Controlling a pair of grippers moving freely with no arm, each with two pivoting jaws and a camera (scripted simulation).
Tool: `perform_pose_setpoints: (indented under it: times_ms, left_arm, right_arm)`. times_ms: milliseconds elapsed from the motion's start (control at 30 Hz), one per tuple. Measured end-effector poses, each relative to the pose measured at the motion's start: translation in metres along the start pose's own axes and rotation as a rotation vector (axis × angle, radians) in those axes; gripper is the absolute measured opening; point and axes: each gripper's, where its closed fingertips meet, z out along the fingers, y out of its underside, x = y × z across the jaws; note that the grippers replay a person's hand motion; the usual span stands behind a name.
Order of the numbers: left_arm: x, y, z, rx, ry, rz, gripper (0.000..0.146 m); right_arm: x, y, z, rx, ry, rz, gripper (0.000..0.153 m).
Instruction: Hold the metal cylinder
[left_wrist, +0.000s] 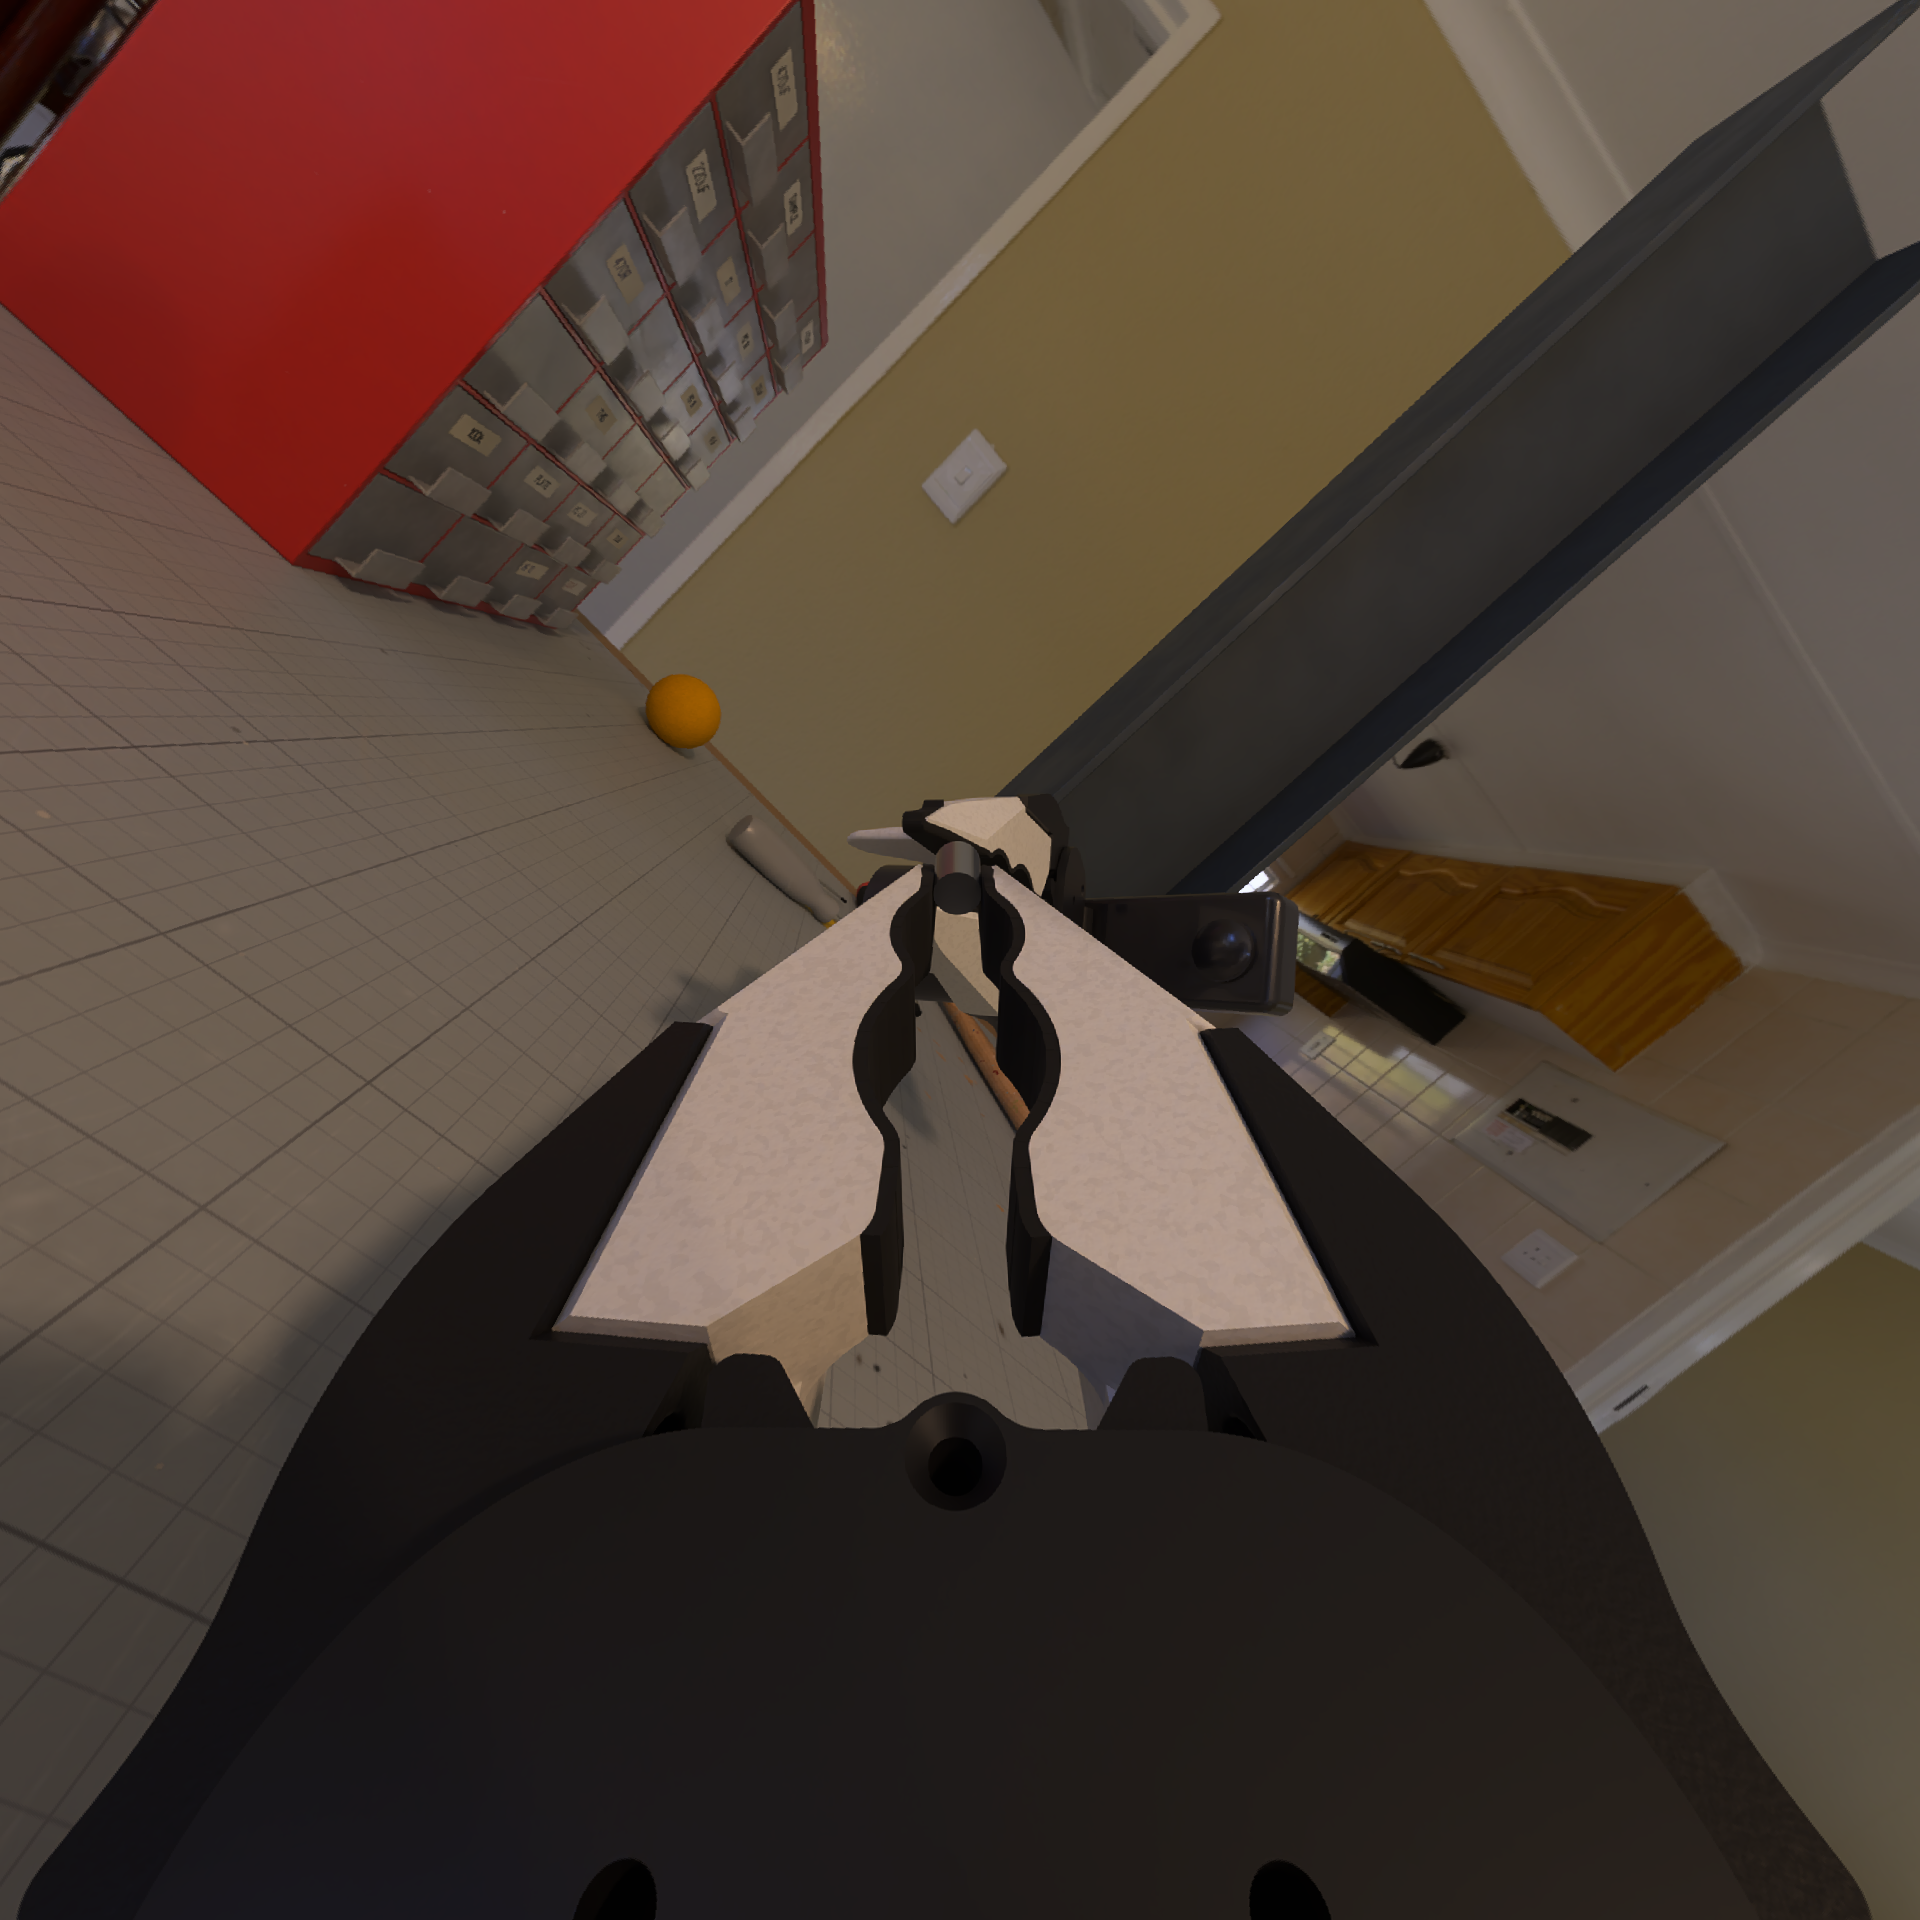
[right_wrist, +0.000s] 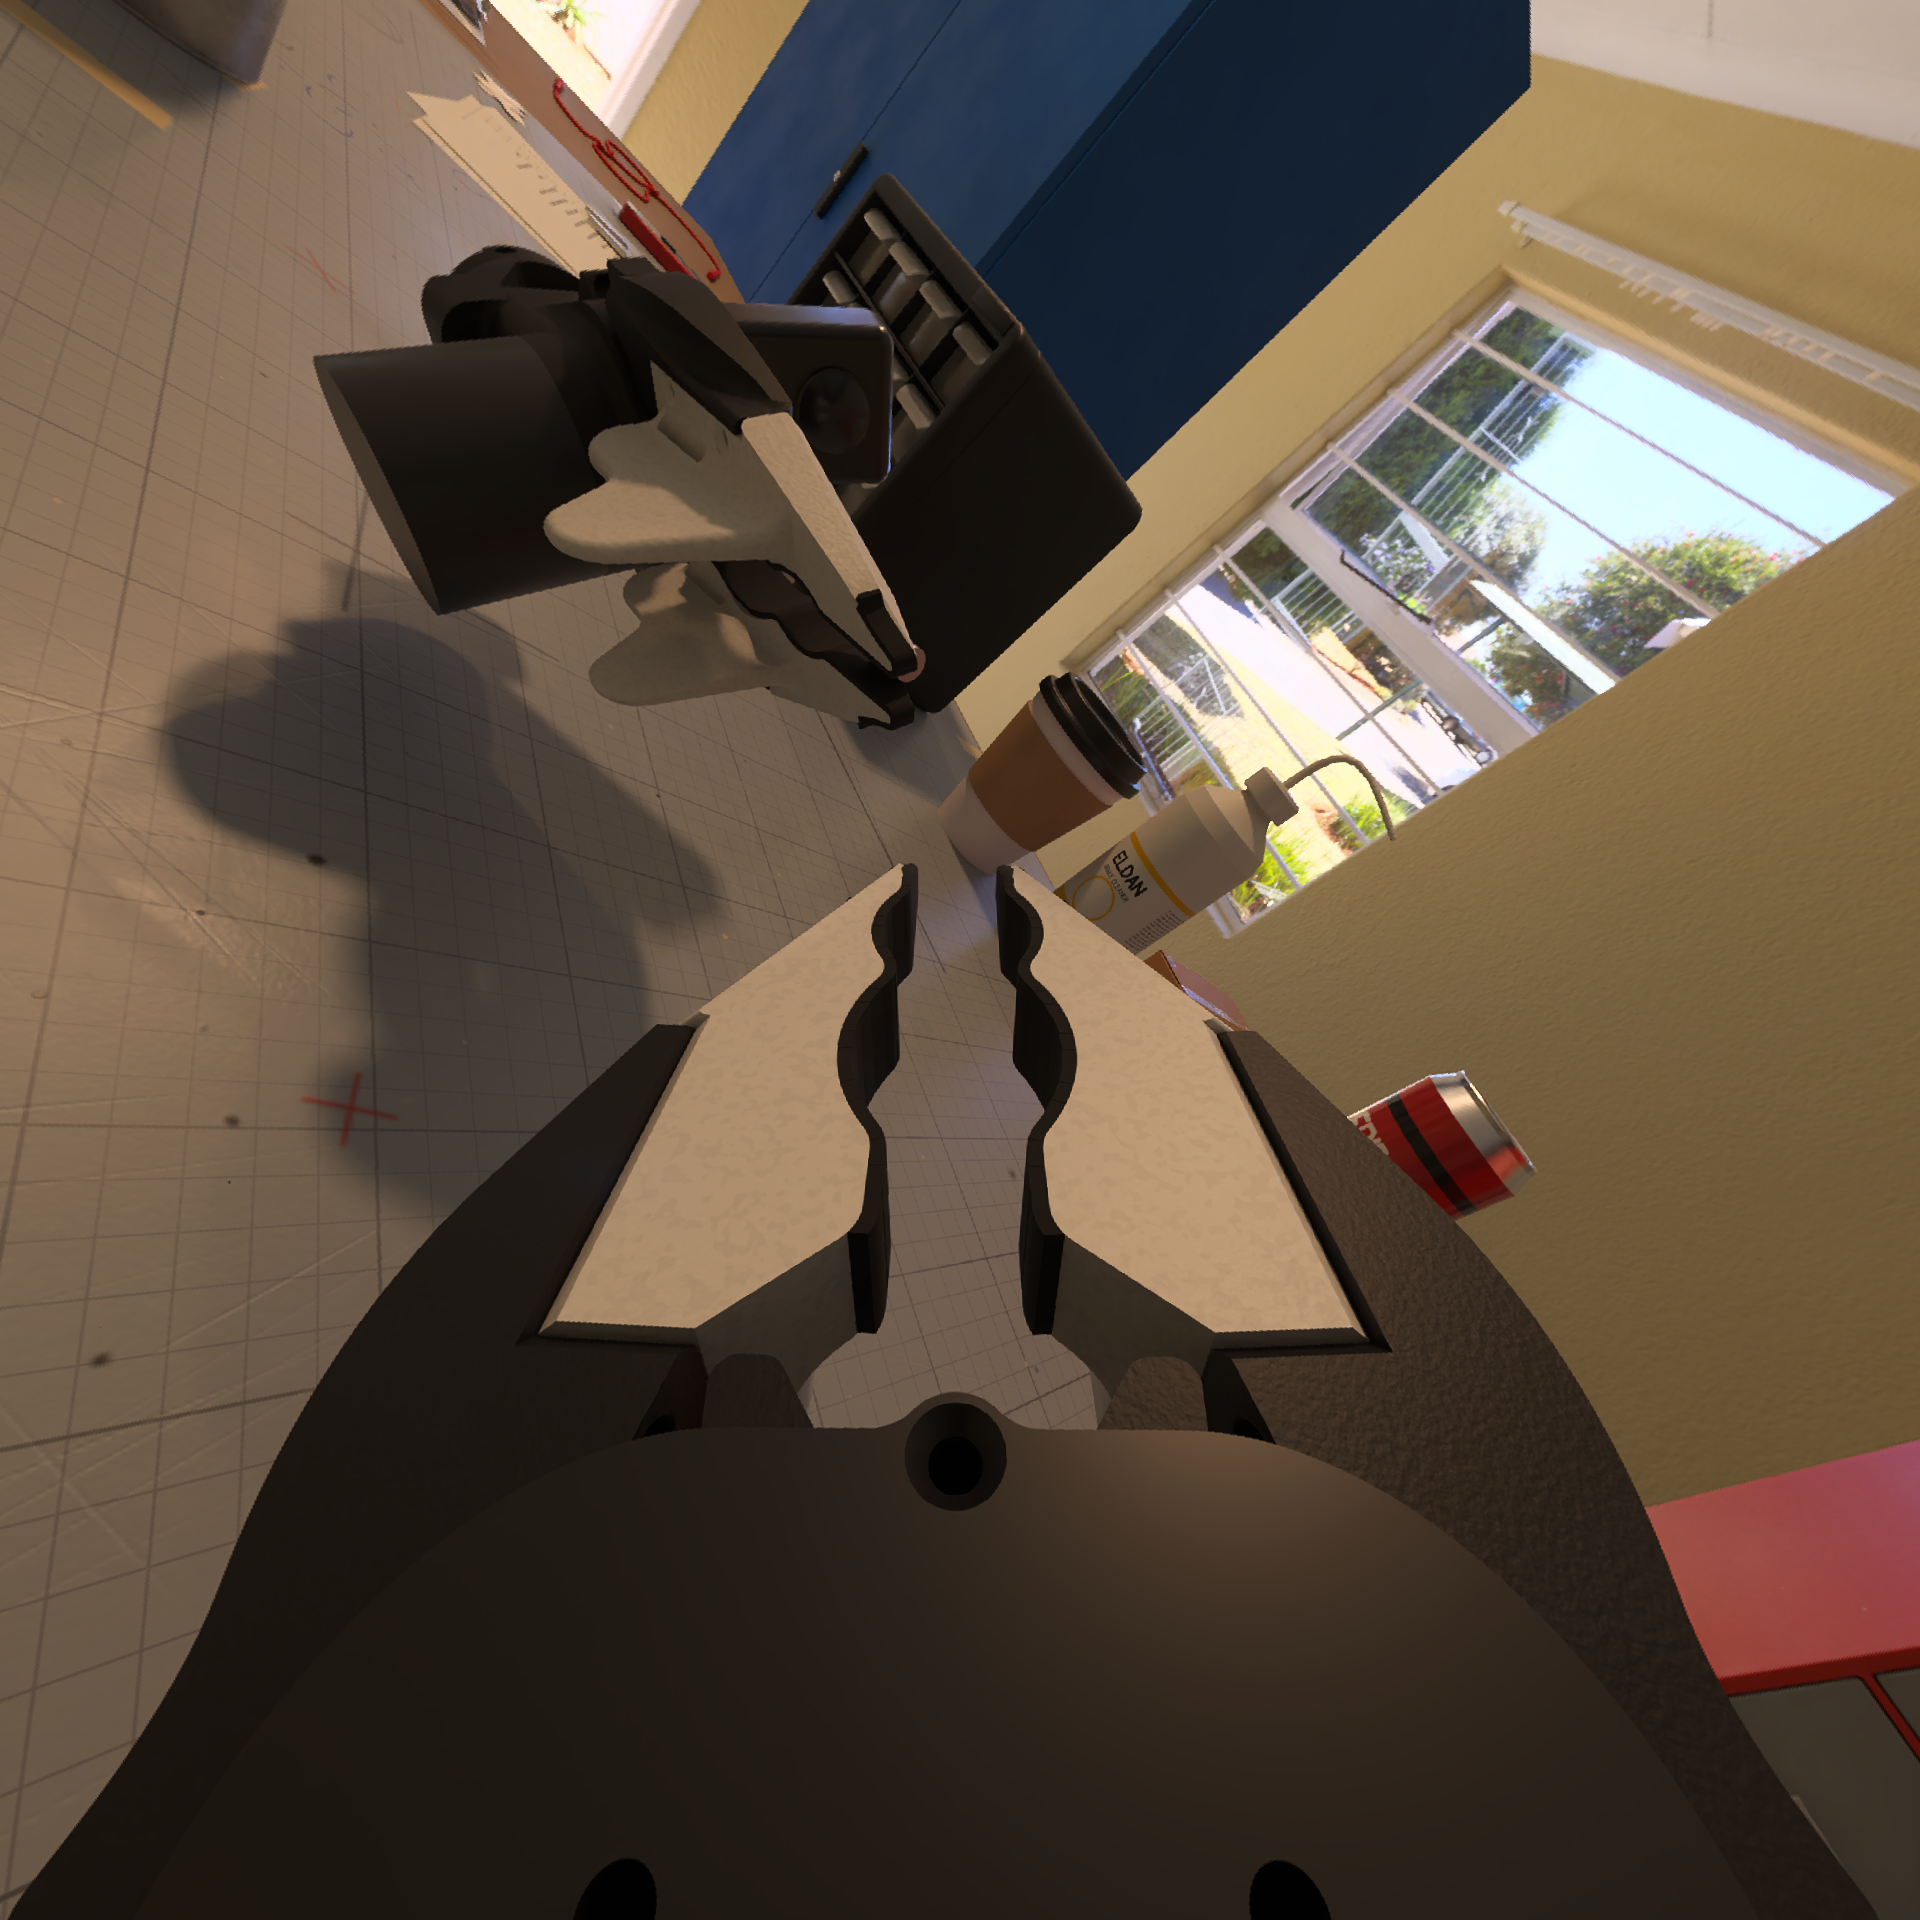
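Observation:
The metal cylinder (left_wrist: 957, 865) is a small grey stub. My left gripper (left_wrist: 957, 891) is shut on it at the fingertips and holds it above the gridded mat (left_wrist: 260, 831). In the right wrist view the left gripper (right_wrist: 891, 681) hangs at the upper left, with a small rounded end (right_wrist: 915, 659) showing at its tips. My right gripper (right_wrist: 956, 883) is open and empty, with a clear gap between the fingers. It points at the mat's far edge, below and right of the left gripper. In the left wrist view the right gripper (left_wrist: 909, 831) shows just beyond the cylinder.
A red drawer cabinet (left_wrist: 416, 260), an orange ball (left_wrist: 683, 711), a white tube (left_wrist: 774, 857) and a wooden stick (left_wrist: 992, 1060) are on the mat. A coffee cup (right_wrist: 1049, 779), white bottle (right_wrist: 1184, 852), red can (right_wrist: 1444, 1143) and black organiser box (right_wrist: 987, 468) line the wall side.

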Motion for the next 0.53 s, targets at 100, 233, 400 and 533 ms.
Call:
perform_pose_setpoints:
  times_ms: [100, 233, 400, 533]
  left_arm:
    - [-0.0031, 0.0017, -0.0002, -0.012, -0.018, 0.015, 0.007]
    - [-0.0028, 0.0039, 0.0011, -0.025, -0.018, 0.017, 0.007]
    - [-0.0030, 0.0058, 0.0009, -0.059, -0.051, 0.079, 0.007]
    - [0.0016, 0.0064, 0.0023, -0.074, -0.045, 0.117, 0.007]
  right_arm:
    - [-0.0008, 0.0020, 0.0004, -0.004, 0.000, -0.002, 0.014]
    - [-0.0016, -0.0011, 0.0006, 0.006, 0.009, -0.024, 0.016]
    - [-0.0043, -0.0026, 0.0006, -0.007, 0.015, -0.112, 0.017]
    - [-0.0063, -0.0045, 0.0004, -0.008, 0.015, -0.169, 0.017]
